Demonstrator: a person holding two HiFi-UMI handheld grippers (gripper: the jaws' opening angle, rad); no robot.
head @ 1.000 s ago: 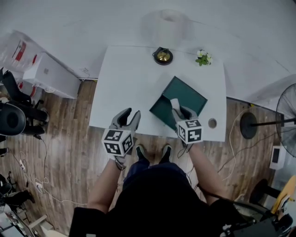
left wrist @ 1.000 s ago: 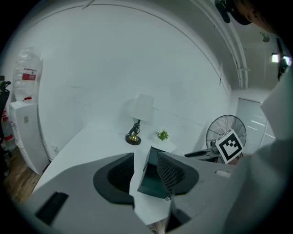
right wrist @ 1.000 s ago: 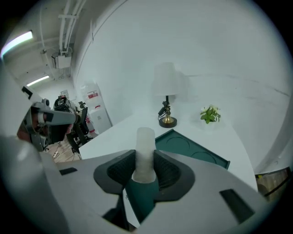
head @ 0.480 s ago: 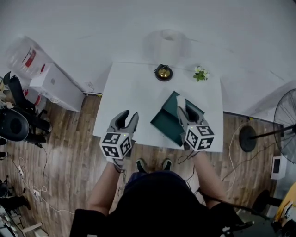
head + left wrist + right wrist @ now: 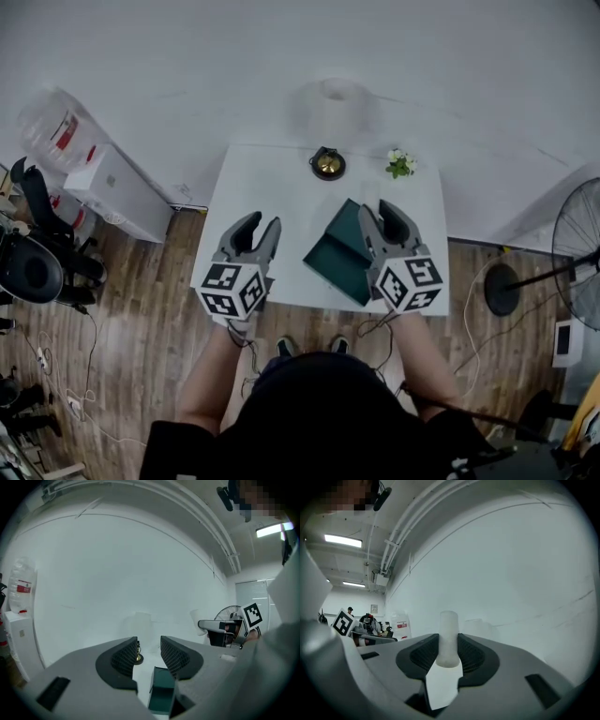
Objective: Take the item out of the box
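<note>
The dark green box (image 5: 341, 251) lies open on the white table (image 5: 267, 192). My right gripper (image 5: 380, 210) hangs above the box's right side. In the right gripper view, that gripper (image 5: 448, 645) is shut on a white cylindrical item (image 5: 449, 624) with a flat white tail, which stands up between the pads. My left gripper (image 5: 262, 225) hovers over the table left of the box, open with nothing in it. The left gripper view shows its jaws (image 5: 149, 645) apart, with the box (image 5: 161, 693) below them.
A gold bell (image 5: 328, 164) and a small flower plant (image 5: 400, 164) stand at the table's far edge, with a white cylinder (image 5: 337, 94) behind them. White boxes (image 5: 117, 187) and a water bottle (image 5: 56, 127) stand at the left. A fan (image 5: 577, 246) is at the right.
My right gripper has risen out of the box with the white item in its jaws. The left gripper has lifted a little too and stays open.
</note>
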